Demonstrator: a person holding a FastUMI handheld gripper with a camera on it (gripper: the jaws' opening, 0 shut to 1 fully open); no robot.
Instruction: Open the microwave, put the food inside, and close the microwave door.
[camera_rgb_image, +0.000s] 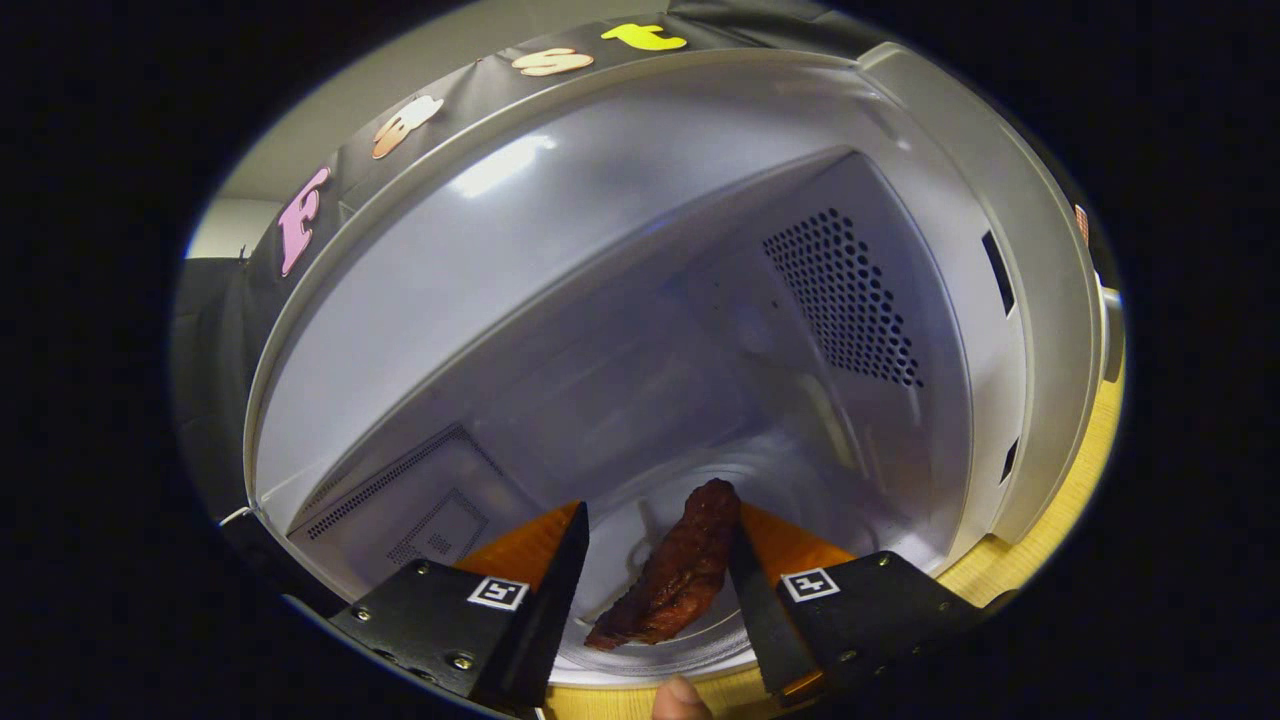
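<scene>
The microwave (560, 230) stands with its door out of the way, and I look straight into its pale grey cavity. A dark reddish-brown piece of food (675, 580) lies on the round glass turntable (640, 668) inside. My gripper (661, 508) is open and reaches into the cavity, with the food between its fingers. The food leans along the inner side of the right finger (790, 560). A clear gap separates it from the left finger (540, 560).
A perforated vent (845, 300) is on the cavity's right wall and a mesh panel (420, 510) on the left one. The microwave's front frame (1040, 330) curves around the opening. A wooden tabletop (1085, 470) lies below it. A person's fingertip (682, 702) shows beneath the gripper.
</scene>
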